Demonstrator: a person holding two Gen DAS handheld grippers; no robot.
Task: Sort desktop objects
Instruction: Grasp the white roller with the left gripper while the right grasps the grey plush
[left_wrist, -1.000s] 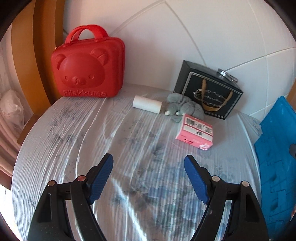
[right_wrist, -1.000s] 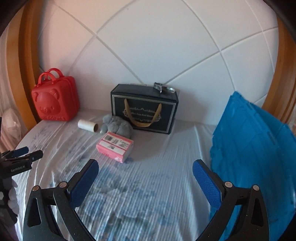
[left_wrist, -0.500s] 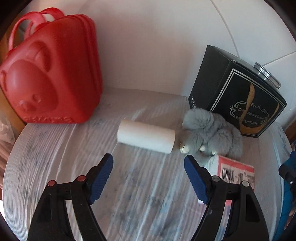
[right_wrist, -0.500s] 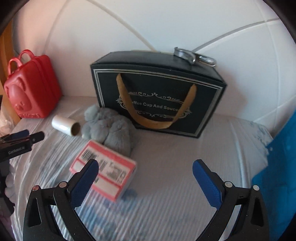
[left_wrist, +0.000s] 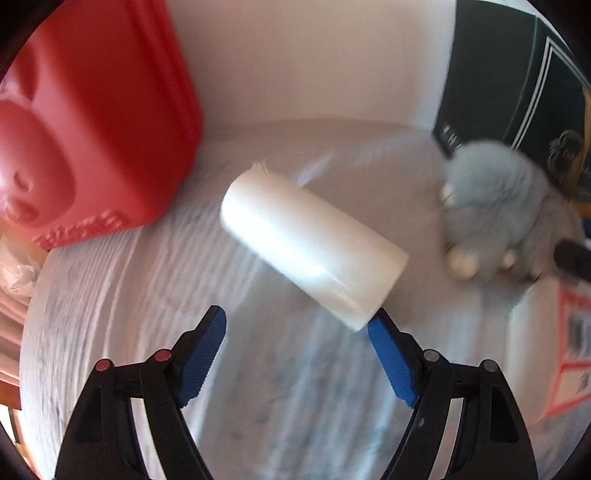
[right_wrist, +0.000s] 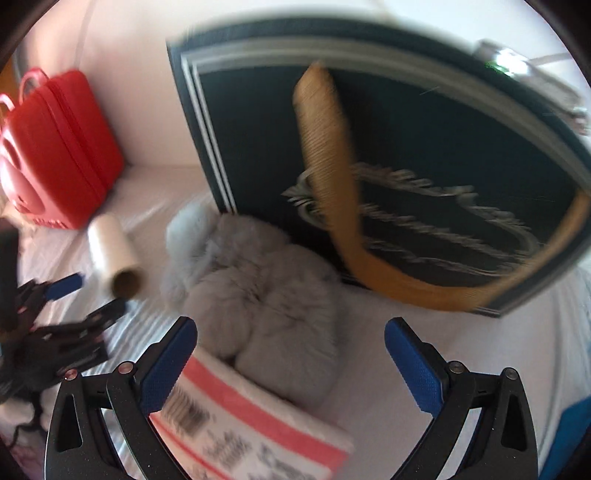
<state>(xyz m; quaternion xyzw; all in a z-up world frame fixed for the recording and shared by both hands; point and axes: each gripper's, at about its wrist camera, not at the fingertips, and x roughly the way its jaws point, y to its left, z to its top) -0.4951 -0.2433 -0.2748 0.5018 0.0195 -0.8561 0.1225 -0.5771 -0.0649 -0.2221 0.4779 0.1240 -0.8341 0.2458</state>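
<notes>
Just before the roll (left_wrist: 314, 254), the left gripper (left_wrist: 297, 321) hangs with fingers (left_wrist: 205, 350) released, one tip at the roll's end. Right of the roll, the right gripper (right_wrist: 290, 332) gapes over the plush (right_wrist: 258, 295), beside the pink box (right_wrist: 255, 428). Left of the roll stands the red case (left_wrist: 92, 122).

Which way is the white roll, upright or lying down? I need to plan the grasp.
Lying down. The white roll rests on its curved side on the sheet; the right wrist view shows its open cardboard core facing sideways.
</notes>
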